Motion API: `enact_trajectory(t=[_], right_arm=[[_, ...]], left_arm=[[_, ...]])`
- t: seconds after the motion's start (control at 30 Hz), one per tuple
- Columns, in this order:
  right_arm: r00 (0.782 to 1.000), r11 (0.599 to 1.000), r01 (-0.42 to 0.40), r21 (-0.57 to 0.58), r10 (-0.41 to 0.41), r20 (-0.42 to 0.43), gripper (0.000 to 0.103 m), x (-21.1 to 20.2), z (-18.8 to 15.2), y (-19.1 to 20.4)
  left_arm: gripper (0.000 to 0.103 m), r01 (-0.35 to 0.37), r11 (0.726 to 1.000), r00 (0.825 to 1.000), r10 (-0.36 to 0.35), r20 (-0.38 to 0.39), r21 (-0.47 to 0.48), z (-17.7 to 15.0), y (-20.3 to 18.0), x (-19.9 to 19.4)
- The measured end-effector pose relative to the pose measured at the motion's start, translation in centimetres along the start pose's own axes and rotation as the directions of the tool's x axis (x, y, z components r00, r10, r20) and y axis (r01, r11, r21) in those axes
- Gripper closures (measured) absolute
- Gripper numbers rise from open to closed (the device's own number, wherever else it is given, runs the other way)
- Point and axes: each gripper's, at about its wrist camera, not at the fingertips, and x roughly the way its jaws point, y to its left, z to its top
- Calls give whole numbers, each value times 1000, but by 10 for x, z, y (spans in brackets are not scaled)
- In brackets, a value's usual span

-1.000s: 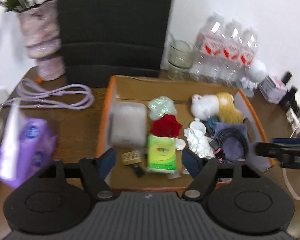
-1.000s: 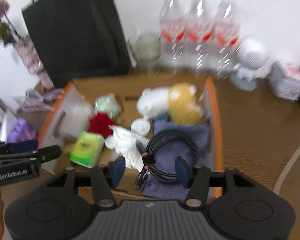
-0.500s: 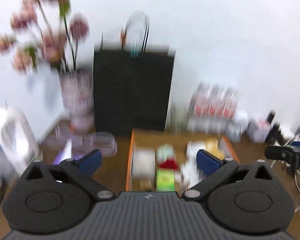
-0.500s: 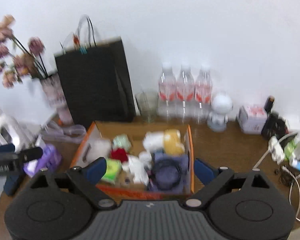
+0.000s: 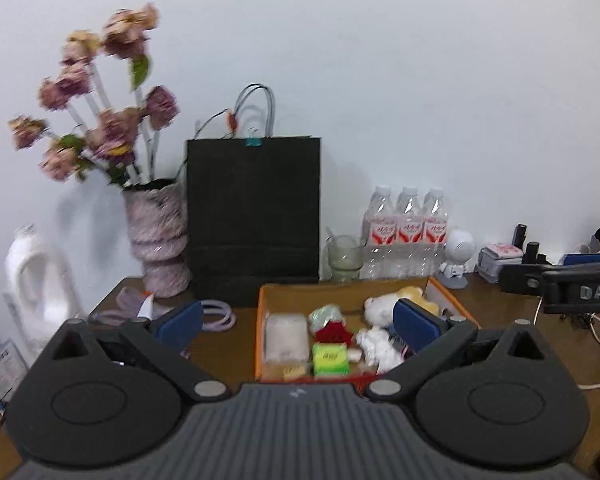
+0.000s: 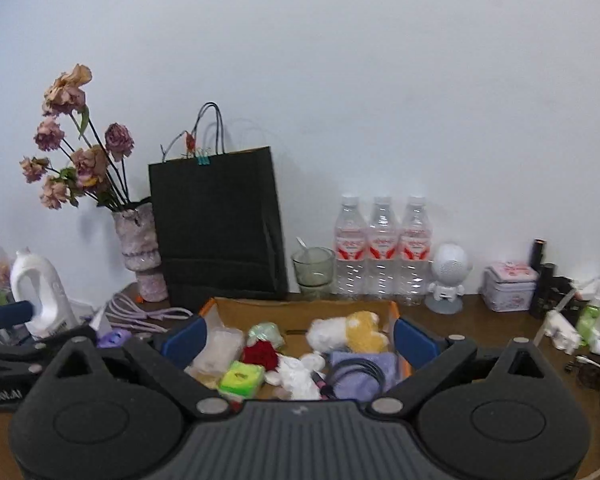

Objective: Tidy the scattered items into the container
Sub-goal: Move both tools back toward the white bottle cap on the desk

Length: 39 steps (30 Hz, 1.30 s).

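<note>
Orange-edged cardboard box (image 5: pixel 260 322) sits on the brown wooden table (image 5: pixel 224 356), holding a green tissue pack (image 5: pixel 331 357), white-and-yellow plush toy (image 6: pixel 346 331) and coiled black cable (image 6: pixel 358 372). Left gripper (image 5: pixel 298 322) gapes wide, empty; right gripper (image 6: pixel 298 334) is opening, nothing between its jaws.
</note>
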Motion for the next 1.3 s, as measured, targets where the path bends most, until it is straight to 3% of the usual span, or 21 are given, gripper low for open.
enact_trajectory(t=[0.07,0.17,0.3,0.4,0.57,0.63,0.7,0.87,0.93,1.0,1.1,1.13,1.3], right_arm=[[999,999,28,-19,-28,15,3,-21,-27,1],[999,1000,7,-28,-6,39,1,-56,-87,0],[1000,1000,-1,-11,1,-2,1,-92,-172,-3],[998,999,-40,3,40,-55,1,-101,-211,-7],[995,999,-50,3,50,-90,11,-85,-218,-10],[995,998,-57,-7,56,-87,15,-75,-211,-11],[997,1000,-16,5,16,-76,15,-67,-202,-18],[997,996,60,63,-57,-55,19,-59,-183,-46],[996,995,67,72,-63,-61,19,-58,-182,-56],[994,994,80,73,-74,-82,19,-51,-183,-62],[991,993,84,78,-75,-112,19,-34,-184,-64],[990,994,79,75,-70,-122,20,-27,-184,-63],[984,1000,30,11,-27,-174,29,26,-169,-45]], left_arm=[[0,-20,1000,999,19,40,14,-32,-1,-26],[0,-12,1000,997,12,77,3,-85,3,-62],[0,44,998,999,-45,-28,-33,-144,9,-81],[0,98,995,992,-99,-84,-17,-165,2,-81],[0,170,985,978,-167,-126,10,-163,-23,-50],[0,247,969,961,-247,-129,-12,-156,-37,-26],[0,326,945,929,-326,-172,-32,-148,-58,10],[6,379,923,910,-359,-207,66,-142,-113,79],[23,385,918,902,-354,-248,90,-143,-127,101],[28,396,915,891,-364,-272,72,-144,-131,116],[77,422,906,861,-394,-320,21,-148,-125,129],[89,410,912,863,-383,-330,17,-149,-120,129],[90,325,942,899,-336,-280,-89,-146,-60,120]])
